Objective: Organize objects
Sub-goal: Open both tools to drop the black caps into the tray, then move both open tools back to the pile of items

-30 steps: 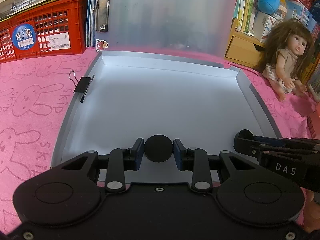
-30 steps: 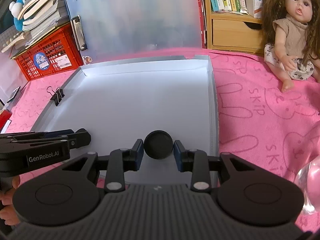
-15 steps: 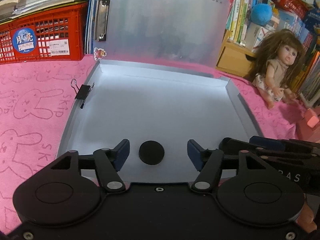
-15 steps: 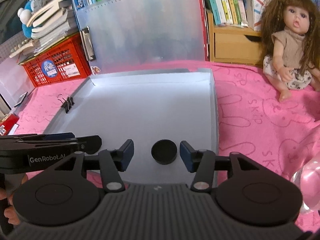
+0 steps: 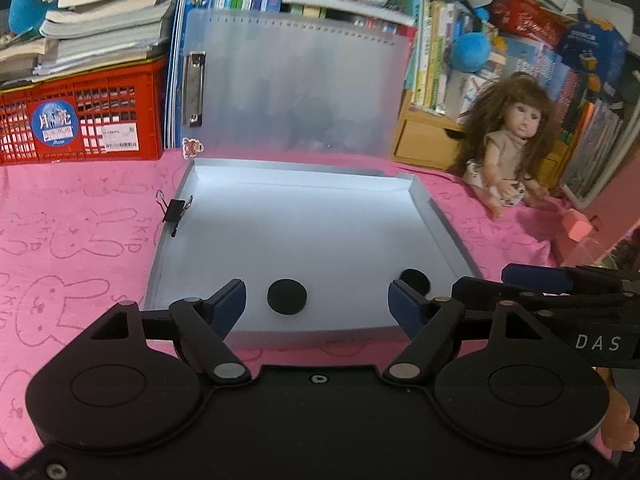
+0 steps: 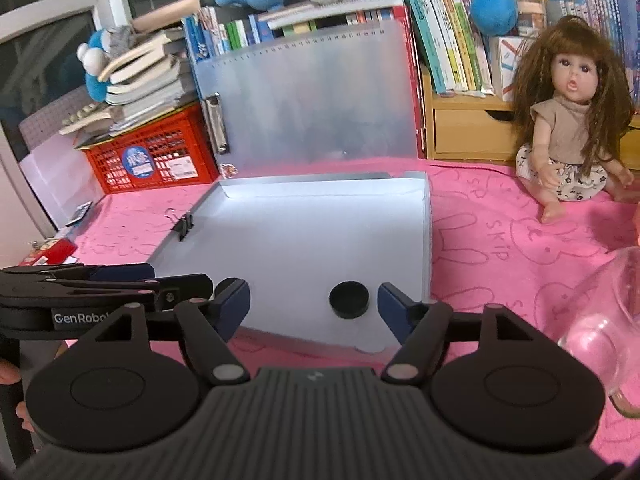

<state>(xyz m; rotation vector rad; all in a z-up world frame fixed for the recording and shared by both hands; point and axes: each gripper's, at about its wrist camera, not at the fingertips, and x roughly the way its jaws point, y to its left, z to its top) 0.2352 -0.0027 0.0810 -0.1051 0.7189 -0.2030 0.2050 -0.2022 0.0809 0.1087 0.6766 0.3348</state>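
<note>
An open grey file case (image 5: 440, 216) holds white paper, its clear lid (image 5: 296, 80) standing upright behind. Two black round discs lie on the paper near the front edge. My left gripper (image 5: 316, 292) hovers above and behind the left disc (image 5: 287, 297); its jaws are opening and its blue pads stand clear of the disc. The right disc (image 6: 349, 299) lies just beyond my right gripper (image 6: 310, 294), whose jaws are also opening and touch nothing. The right disc (image 5: 415, 280) also shows in the left wrist view. A black binder clip (image 5: 175, 211) grips the case's left rim (image 6: 428, 216).
A pink bunny-print cloth (image 5: 80, 240) covers the surface. A red crate (image 5: 80, 128) under stacked books stands at the back left, with a doll (image 6: 568, 120) and a wooden drawer unit (image 6: 472, 132) at the back right. A clear glass jar (image 6: 600, 320) lies at the right.
Both grippers let go of their black discs, opened wide, and drew back and upward. The discs stay flat on the paper.
</note>
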